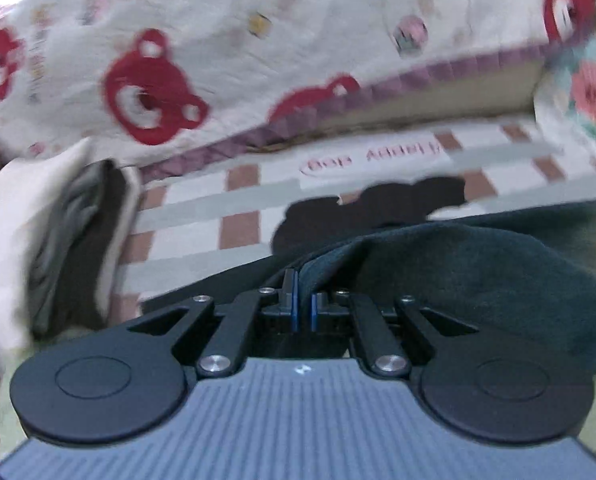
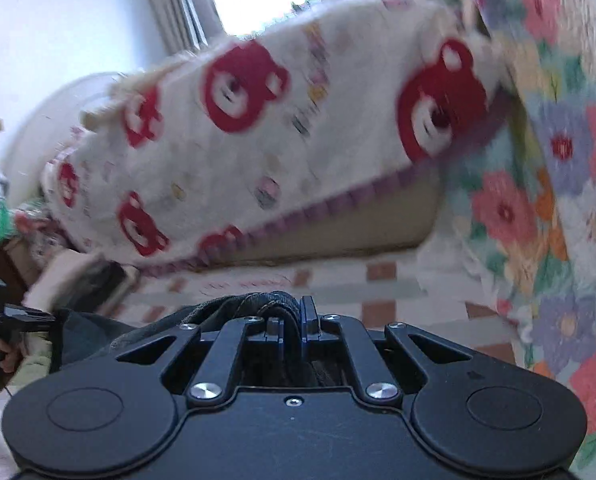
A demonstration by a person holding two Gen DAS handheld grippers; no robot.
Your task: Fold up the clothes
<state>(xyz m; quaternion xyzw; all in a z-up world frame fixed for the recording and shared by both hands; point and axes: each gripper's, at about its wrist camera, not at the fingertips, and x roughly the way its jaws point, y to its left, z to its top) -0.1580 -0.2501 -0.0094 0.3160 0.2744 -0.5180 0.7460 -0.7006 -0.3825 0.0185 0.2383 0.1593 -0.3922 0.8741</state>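
**Dark garment pinched at both ends**

The left gripper (image 1: 302, 300) has its fingers clenched on an edge of the dark garment (image 1: 478, 272), lifted above the checked bedsheet (image 1: 201, 208). The right gripper (image 2: 293, 322) clamps a bunched, stitched part of it, near the bear-print pillow (image 2: 257, 140).

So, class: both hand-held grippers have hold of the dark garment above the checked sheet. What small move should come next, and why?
Probably draw the two apart to pull the cloth taut. The left hand-held gripper is shut on the dark garment, and the right hand-held gripper pinches a bunched, stitched edge of it. The fabric sags in folds over the checked sheet, so it likely needs flattening before any fold.
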